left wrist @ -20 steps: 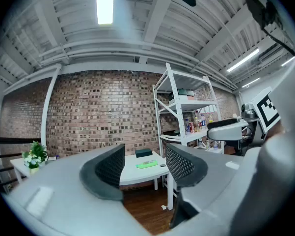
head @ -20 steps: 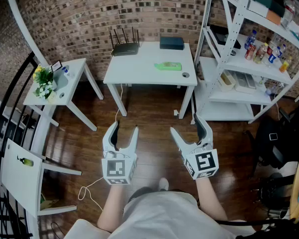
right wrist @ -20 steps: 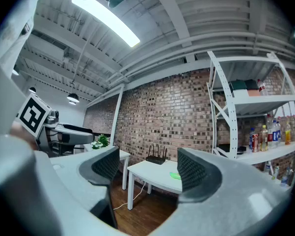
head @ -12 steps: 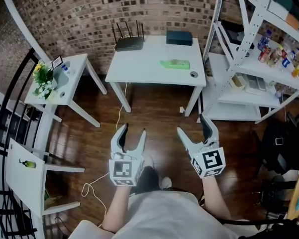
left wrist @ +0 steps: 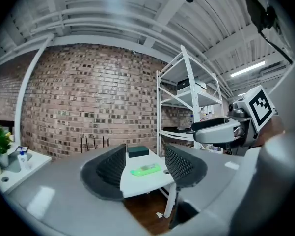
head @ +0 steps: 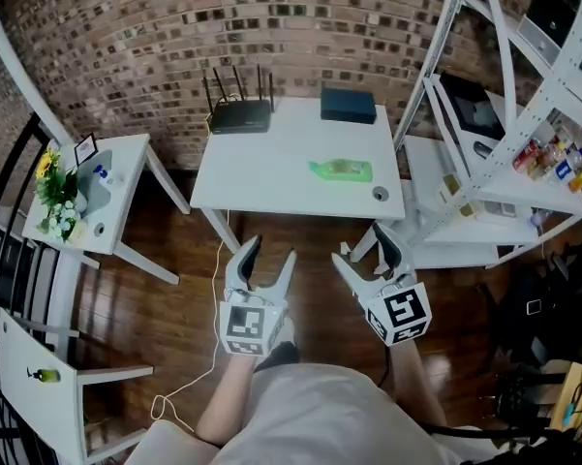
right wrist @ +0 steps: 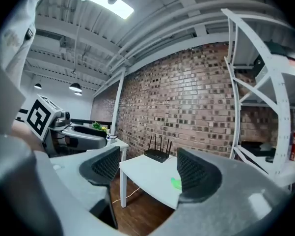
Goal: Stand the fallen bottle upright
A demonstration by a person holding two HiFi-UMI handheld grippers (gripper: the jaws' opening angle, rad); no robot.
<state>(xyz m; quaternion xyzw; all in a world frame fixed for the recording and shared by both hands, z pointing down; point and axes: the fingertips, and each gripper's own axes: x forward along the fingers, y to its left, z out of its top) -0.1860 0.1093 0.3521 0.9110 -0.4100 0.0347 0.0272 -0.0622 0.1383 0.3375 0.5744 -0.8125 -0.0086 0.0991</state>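
Observation:
A green bottle (head: 341, 170) lies on its side on the white table (head: 271, 172), towards the table's right. It shows between the jaws in the left gripper view as a green bottle (left wrist: 146, 170), and half hidden behind the right jaw as a green bottle (right wrist: 175, 183) in the right gripper view. My left gripper (head: 268, 257) hangs open over the wooden floor, just short of the table's near edge. My right gripper (head: 365, 250) is open too, beside it near the table's front right corner. Nothing is between either pair of jaws.
On the table stand a black router (head: 239, 114), a dark box (head: 348, 106) and a small round cap (head: 381, 194). A white metal shelf rack (head: 504, 153) with bottles stands right. A small side table (head: 102, 197) with flowers stands left. A cable (head: 199, 347) trails on the floor.
The view has moved closer to the white table, which now sits larger and nearer. Both grippers have come forward to its near edge, still open and empty.

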